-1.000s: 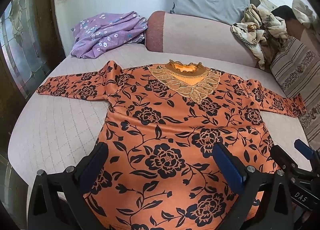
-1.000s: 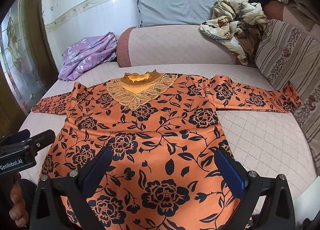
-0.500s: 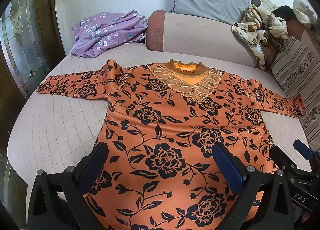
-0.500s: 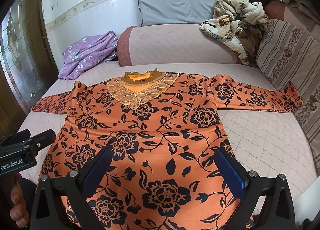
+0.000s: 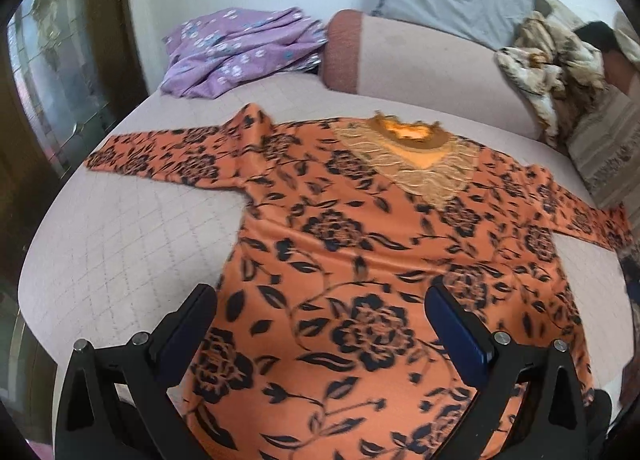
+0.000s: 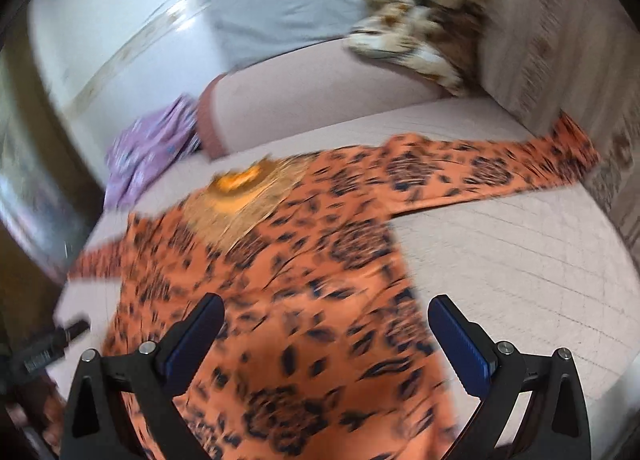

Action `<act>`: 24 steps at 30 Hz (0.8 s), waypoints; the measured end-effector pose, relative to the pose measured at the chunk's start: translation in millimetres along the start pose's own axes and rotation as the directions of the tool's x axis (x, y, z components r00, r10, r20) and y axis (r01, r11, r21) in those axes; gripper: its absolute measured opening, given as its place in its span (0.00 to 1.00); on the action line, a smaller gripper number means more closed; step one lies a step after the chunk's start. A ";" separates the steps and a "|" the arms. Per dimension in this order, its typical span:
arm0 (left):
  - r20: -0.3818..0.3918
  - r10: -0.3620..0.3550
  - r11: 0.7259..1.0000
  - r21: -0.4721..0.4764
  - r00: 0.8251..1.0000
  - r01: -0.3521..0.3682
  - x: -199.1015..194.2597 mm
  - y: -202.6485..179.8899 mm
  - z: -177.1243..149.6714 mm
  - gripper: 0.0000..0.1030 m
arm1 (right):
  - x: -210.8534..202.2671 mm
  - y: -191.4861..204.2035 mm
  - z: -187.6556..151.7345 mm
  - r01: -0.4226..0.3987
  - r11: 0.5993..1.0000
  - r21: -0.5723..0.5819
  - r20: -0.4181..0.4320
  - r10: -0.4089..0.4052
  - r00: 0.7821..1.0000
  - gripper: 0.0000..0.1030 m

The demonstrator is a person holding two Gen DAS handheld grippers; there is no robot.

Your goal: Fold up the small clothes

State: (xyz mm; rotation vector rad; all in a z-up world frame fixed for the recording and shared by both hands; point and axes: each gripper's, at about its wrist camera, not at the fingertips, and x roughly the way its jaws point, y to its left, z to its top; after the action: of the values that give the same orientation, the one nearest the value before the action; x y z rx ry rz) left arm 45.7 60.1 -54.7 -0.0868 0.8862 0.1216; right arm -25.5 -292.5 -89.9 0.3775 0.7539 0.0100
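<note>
Top (image 5: 360, 260) lies face up and flat on bed (image 5: 120, 260), neck toward 12 o'clock, hem at 6, both sleeves spread: 1 to 9 o'clock, 1 to 3 o'clock (image 6: 480, 176). Not folded at all yet. Left gripper (image 5: 320, 324) hangs over the lower body of the top, jaws wide, nothing held. Right gripper (image 6: 326, 332) likewise wide and empty, over the hem's right part; its view is blurred and tilted. Step, as judged: approach before the 1st fold. Next move likely calls for each gripper to drop onto a sleeve or side edge, pinch only 1 layer, and carry it across the middle. Purple garment (image 5: 240, 48) sits at 11 o'clock, well apart.
</note>
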 end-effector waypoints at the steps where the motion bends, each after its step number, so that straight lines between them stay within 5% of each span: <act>1: -0.006 0.009 1.000 -0.009 1.000 -0.010 3.6 5.2 0.5 1.00 | 0.8 -18.9 7.9 -0.009 0.999 0.040 0.013 0.009 1.000 1.00; 7: -0.054 0.086 0.993 -0.073 0.995 -0.090 32.3 46.6 5.1 1.00 | 24.3 -174.2 56.8 0.054 0.931 0.361 0.062 -0.082 0.995 0.99; 11: -0.084 0.126 0.984 -0.118 0.988 -0.135 49.6 72.7 9.3 1.00 | 49.5 -254.0 83.0 0.155 0.883 0.443 0.042 -0.194 0.980 0.84; 16: -0.107 0.162 0.972 -0.152 0.981 -0.177 69.0 100.4 14.5 1.00 | 81.1 -315.7 107.2 0.219 0.837 0.502 0.018 -0.264 0.964 0.67; 22: -0.143 0.180 0.954 -0.216 0.973 -0.208 92.6 135.8 14.8 1.00 | 112.7 -348.6 135.1 0.320 0.788 0.526 -0.027 -0.360 0.933 0.57; 24: -0.153 0.188 0.952 -0.217 0.970 -0.218 99.2 143.9 11.4 1.00 | 119.8 -357.8 138.0 0.322 0.765 0.558 -0.035 -0.367 0.930 0.46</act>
State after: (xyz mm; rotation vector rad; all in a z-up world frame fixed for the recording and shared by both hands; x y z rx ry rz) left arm 96.2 210.9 -128.2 -0.2242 1.0085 0.4171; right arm 109.8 -654.8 -198.8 0.7872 0.7322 -0.5879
